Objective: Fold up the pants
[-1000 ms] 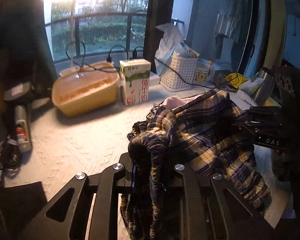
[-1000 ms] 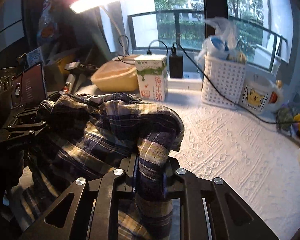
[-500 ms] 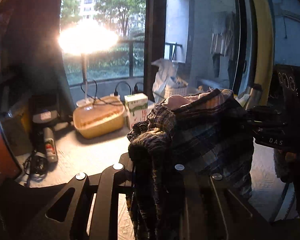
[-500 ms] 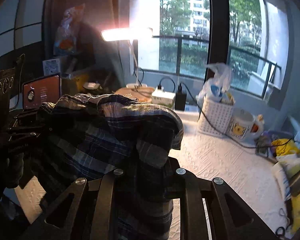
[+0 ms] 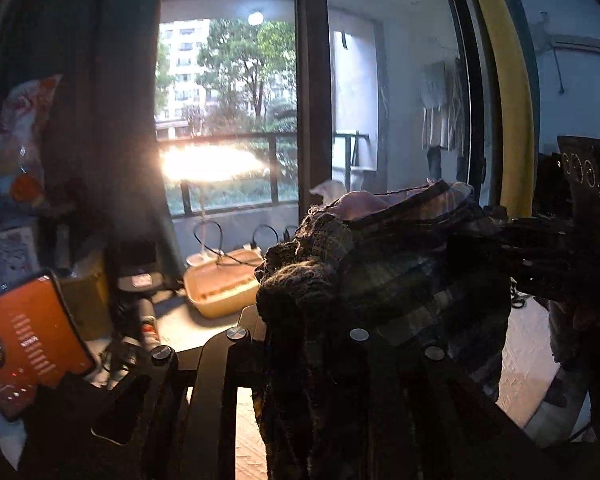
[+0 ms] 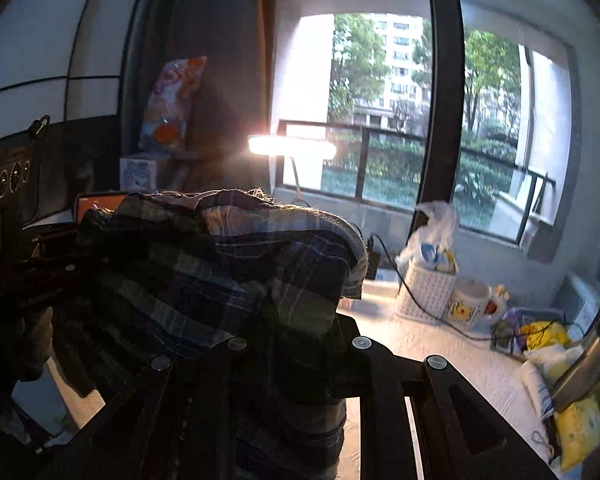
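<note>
Between the left claw jaws sits a dark bunched edge of the plaid pants, jaws clamped on it. Right claw is likewise pinched tight on a fold of the same pants. Cloth hangs between the two claws as a thick bundle, off the white surface; lower hem is out of view in both wrist views, so can't tell if it clears.

Judgement: step in hand is the lift-and-spread before laying flat.

Doing it well:
- Keep both grips closed. Each holds several bunched layers, so a slack pinch would likely drop one.
- Pull the claws apart sideways until the edge between them goes taut. Right now it sags and doubles over.
- Keep both claws level with each other so the legs hang straight, not twisted.
- Lay down toward the bare near part of the surface.

Clutter to avoid along the far edge by the window: white basket with black cable across it, mug, tan tub. Lamp stands over that edge, orange device at the left side. A dragged hem could snag the cable.
</note>
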A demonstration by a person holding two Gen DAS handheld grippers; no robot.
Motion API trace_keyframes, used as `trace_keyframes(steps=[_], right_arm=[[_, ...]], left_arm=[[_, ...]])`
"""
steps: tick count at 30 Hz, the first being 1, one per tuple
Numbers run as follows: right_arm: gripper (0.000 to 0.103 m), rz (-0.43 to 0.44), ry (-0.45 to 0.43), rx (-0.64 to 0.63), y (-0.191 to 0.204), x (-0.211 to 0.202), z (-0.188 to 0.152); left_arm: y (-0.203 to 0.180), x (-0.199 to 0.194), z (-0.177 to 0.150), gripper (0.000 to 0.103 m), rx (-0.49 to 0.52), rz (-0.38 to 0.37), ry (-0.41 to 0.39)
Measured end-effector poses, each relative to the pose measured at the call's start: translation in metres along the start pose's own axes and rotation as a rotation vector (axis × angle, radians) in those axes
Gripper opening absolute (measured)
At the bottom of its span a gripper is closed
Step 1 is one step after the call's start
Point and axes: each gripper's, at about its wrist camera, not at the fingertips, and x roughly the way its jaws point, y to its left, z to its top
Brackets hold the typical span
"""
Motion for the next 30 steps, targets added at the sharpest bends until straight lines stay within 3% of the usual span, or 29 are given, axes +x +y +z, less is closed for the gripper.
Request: trace_keyframes(steps=[9, 19, 24, 30], right_arm=[[0.018, 0.046, -0.068, -0.034, 0.041, -0.019, 0.017], [0.018, 0.139, -0.083, -0.067, 0.093, -0.010, 0.029], [0.018, 0.176, -0.030, -0.076, 0.108, 0.023, 0.025], [0.018, 0.180, 0.075, -0.055, 0.114, 0.091, 0.011]], left_arm=[[0.020, -0.047, 0.006, 0.016, 0.032, 0.074, -0.057], [0.062, -0.076, -0.008, 0.016, -0.005, 0.156, -0.023], [0.090, -0.058, -0.028, 0.016, -0.038, 0.174, 0.066], [0.131, 0.001, -0.061, 0.016, -0.093, 0.162, 0.189]])
